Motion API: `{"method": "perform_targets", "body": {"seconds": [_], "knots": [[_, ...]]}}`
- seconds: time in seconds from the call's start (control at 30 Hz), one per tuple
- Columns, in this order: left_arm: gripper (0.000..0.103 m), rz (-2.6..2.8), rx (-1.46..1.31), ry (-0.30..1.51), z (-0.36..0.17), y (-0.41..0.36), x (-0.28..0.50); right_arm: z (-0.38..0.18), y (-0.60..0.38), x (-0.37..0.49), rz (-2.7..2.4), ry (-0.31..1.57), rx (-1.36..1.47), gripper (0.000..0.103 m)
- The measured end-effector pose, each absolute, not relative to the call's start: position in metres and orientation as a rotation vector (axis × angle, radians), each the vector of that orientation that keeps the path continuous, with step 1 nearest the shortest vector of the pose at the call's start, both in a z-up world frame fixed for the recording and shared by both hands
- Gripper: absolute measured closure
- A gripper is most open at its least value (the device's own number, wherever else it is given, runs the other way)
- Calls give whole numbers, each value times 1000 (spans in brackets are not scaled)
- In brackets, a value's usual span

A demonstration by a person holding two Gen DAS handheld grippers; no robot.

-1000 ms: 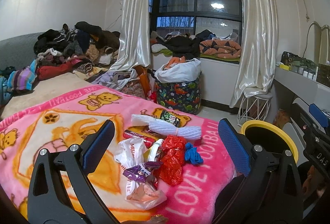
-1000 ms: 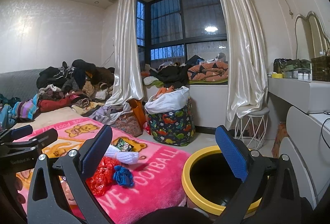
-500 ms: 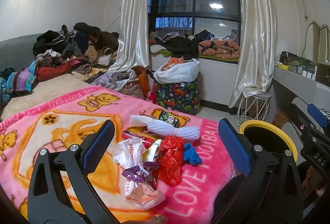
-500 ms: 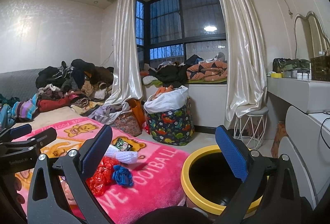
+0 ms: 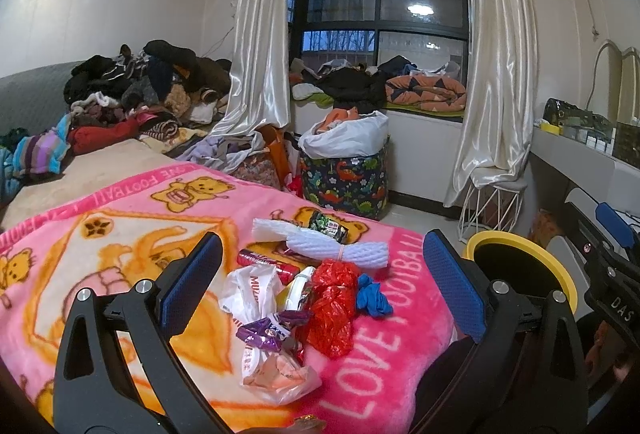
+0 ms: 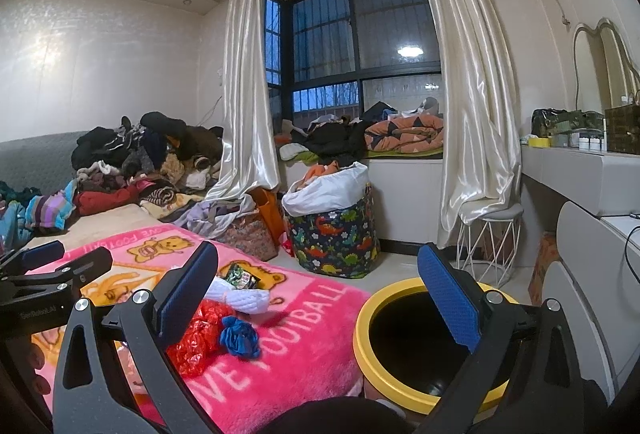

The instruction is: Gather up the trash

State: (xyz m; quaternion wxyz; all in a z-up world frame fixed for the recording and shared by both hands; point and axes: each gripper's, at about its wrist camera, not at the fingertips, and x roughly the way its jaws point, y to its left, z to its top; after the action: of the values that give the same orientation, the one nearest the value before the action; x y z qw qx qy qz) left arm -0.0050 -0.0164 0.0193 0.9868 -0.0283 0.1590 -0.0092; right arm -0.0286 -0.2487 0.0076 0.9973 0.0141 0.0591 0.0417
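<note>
Both our claws are spread wide, holding nothing.
Our left claw (image 5: 320, 282) could snag the fuzzy pink blanket (image 5: 100, 234) or drop the crinkly red wrapper (image 5: 334, 302) beside the yellow-rimmed black bin (image 6: 424, 350); our right claw (image 6: 318, 290) waits.

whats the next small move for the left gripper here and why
Probably lower the left gripper, open and empty, onto the red foil wrapper in the trash pile on the pink blanket. It lies between the fingers, nearest the yellow-rimmed bin beside the bed, and nothing is collected yet.

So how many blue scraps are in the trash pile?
1: the blue scrap lies on the blanket at the pile's right edge, beside the red wrapper. Others may be hidden underneath.
</note>
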Motion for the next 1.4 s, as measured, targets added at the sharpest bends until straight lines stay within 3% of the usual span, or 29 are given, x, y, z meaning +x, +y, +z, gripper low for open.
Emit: {"method": "perform_targets", "body": {"seconds": [0.4, 1.13, 1.2, 1.4], "knots": [[11, 38, -112, 330, 5, 6, -3, -7, -219, -12, 210, 202, -13, 6], [11, 124, -253, 406, -10, 129, 28, -33, -99, 43, 606, 513, -103, 7], [11, 98, -275, 404, -11, 139, 34, -39, -91, 49, 617, 556, -113, 22], [11, 22, -277, 548, -30, 143, 73, -56, -70, 63, 686, 642, -148, 38]]}}
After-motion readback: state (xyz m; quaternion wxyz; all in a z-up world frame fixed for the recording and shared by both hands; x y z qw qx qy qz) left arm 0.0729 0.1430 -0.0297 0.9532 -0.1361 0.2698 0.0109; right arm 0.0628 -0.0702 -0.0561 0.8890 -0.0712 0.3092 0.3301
